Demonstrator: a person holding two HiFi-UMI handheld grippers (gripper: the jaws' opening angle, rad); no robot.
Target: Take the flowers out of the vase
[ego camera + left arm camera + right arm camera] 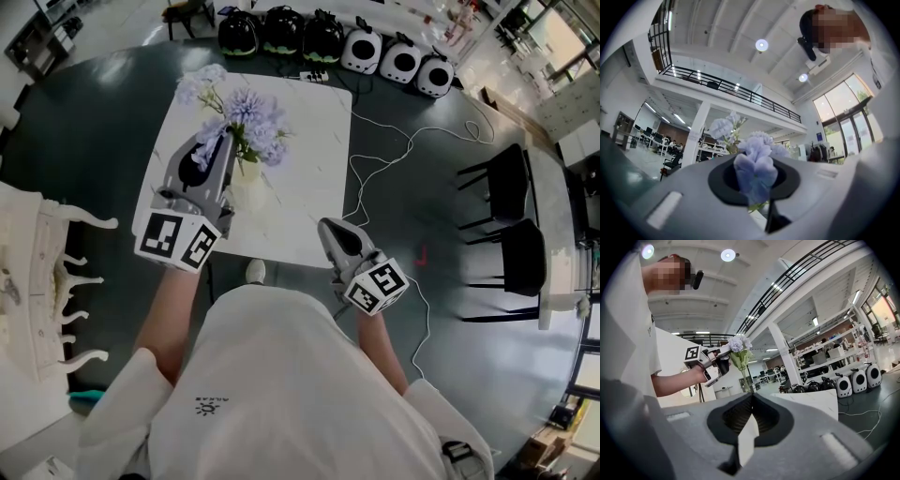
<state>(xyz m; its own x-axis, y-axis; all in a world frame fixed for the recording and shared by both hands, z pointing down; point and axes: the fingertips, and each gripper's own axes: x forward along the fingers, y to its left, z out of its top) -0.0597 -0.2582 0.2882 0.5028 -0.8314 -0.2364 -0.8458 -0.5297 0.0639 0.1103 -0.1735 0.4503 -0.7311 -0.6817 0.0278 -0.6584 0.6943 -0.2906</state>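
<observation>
Head view: looks down on a white marble table (309, 159) on a dark, glossy floor (112, 122). Clamps the left gripper (228, 141) on the stems of the flowers (248, 117), over the table's middle and above the pale vase (248, 192) standing on it. Holds the right gripper (328, 230) just off the table's near edge. Takes in pods (398, 61) in a row beyond the table's far edge, black chairs (511, 234) well to its right, and a white cable (409, 142) on the floor beside it.

Left gripper view: pinches the lilac flowers (757, 171) between the jaws, under a balcony rail (740, 91) and round ceiling lamps (761, 45).

Right gripper view: presses the jaws together on nothing. Shows the flowers (739, 345) raised above the table (815, 401); cannot tell whether the stems clear the vase.
</observation>
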